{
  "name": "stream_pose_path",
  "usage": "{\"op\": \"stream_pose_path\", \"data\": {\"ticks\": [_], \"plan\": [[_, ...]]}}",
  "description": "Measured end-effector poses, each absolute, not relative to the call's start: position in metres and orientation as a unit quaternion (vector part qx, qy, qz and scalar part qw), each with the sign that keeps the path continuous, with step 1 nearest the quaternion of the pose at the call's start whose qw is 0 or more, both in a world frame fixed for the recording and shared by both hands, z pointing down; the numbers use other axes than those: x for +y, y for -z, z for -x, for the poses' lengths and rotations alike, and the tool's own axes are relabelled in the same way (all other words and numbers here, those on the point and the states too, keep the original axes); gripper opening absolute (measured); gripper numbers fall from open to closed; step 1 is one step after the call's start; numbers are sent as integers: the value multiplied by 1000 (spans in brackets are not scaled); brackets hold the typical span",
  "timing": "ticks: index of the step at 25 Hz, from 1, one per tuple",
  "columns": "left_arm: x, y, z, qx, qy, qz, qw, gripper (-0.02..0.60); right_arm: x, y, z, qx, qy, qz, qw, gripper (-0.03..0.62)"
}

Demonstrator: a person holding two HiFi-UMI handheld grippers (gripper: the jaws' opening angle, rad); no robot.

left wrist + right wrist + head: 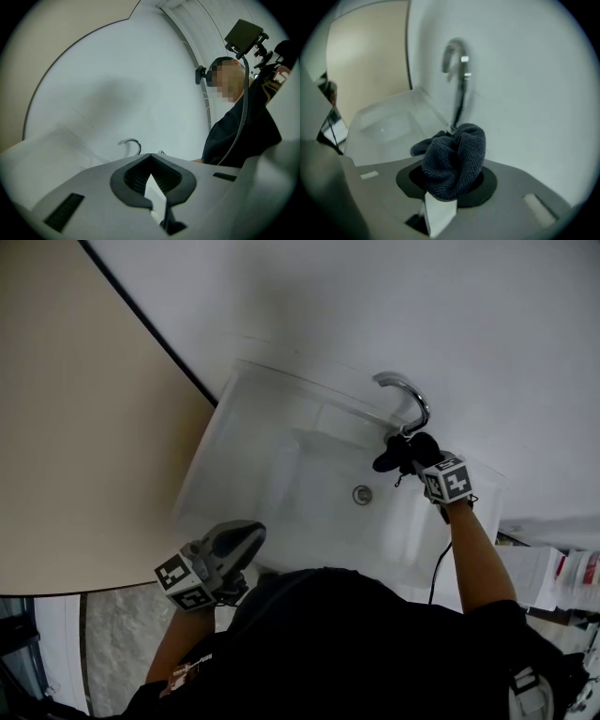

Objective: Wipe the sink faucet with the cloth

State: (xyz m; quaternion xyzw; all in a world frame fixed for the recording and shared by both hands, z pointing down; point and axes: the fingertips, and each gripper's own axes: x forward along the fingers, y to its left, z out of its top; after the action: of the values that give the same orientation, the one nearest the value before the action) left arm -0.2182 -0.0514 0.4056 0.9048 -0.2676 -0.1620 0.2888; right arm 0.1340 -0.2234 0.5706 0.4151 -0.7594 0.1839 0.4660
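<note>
A chrome gooseneck faucet [410, 400] rises at the back of a white sink [281, 456]. My right gripper [409, 455] is shut on a bunched dark grey cloth [454, 159], held right at the faucet's foot below the curved spout [454, 51]. In the right gripper view the cloth fills the jaws and hides the base of the faucet stem [461, 96]. My left gripper [246, 542] hangs at the sink's near edge, shut with nothing in it. In the left gripper view the faucet [133, 144] shows small, beyond the closed jaws.
A beige wall panel [75, 409] with a dark edge lies left of the sink. The drain [362, 494] sits mid-basin. Papers and boxes [553, 573] are at the right. The person's dark top [375, 643] fills the lower frame.
</note>
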Motion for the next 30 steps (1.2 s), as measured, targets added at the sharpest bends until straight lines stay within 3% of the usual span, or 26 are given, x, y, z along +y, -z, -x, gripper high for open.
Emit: {"op": "stream_pose_path", "data": {"ticks": [3, 14, 20, 26, 30], "plan": [[-52, -404, 219, -265, 158, -907, 288, 1, -237, -566, -168, -730, -218, -479, 436, 106], [-57, -409, 187, -238, 131, -917, 292, 2, -247, -614, -59, -653, 180, -248, 692, 89], [-47, -406, 183, -243, 112, -922, 279, 2, -259, -613, -55, -731, -29, -279, 622, 91], [-43, -413, 201, -259, 126, -908, 304, 2, -218, -628, -190, -691, -179, -314, 626, 91], [-46, -415, 190, -248, 126, -908, 312, 2, -203, -641, -160, -781, -286, -299, 469, 92]]}}
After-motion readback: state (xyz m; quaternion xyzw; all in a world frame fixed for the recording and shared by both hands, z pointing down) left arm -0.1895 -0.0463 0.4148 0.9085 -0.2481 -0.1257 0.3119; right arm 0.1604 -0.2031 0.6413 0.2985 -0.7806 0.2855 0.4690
